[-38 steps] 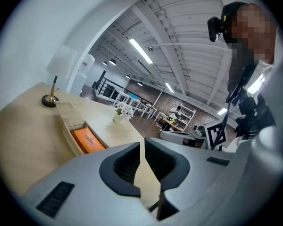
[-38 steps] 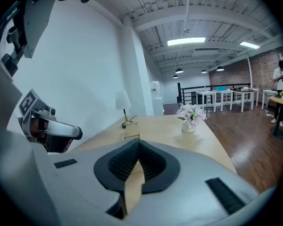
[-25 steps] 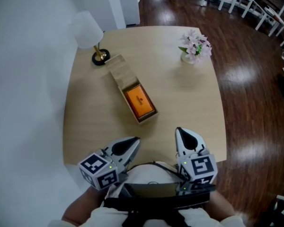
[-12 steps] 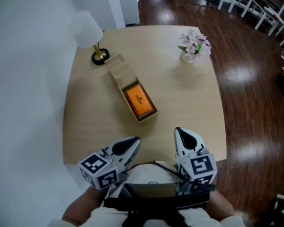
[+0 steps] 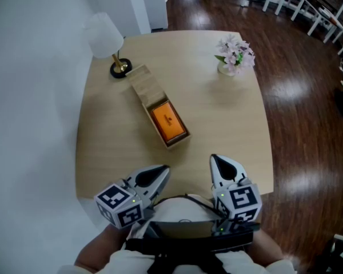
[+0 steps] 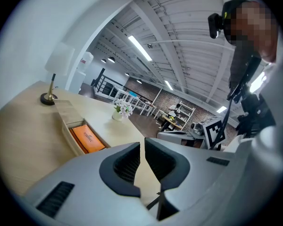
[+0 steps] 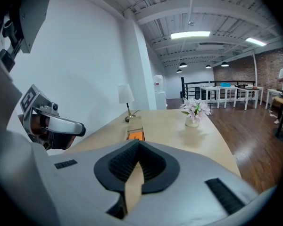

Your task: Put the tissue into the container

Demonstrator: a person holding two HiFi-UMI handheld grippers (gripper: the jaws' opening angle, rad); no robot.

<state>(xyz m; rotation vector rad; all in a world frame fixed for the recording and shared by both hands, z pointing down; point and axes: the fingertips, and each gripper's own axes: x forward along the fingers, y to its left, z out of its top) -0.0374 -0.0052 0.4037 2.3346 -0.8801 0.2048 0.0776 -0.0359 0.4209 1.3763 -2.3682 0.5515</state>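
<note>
Left tongs (image 6: pixel 142 144) closed to bare sliver, empty; right tongs (image 7: pixel 137 145) shut tip to tip, empty. Both hover over near edge of worktop (image 5: pixel 217 113), well short of wooden container (image 5: pixel 143 85). Hands gripping them hidden beneath marker cubes; person cut off at frame bottom. Orange tissue pack (image 5: pixel 169 121) lies inside container's open near half, print too small to read. Far half under wooden cover, contents hidden. White lamp (image 5: pixel 106 36) near container's far end, shade fading into pale wall. Flower vase (image 5: pixel 235 56) at far right corner, well apart.
</note>
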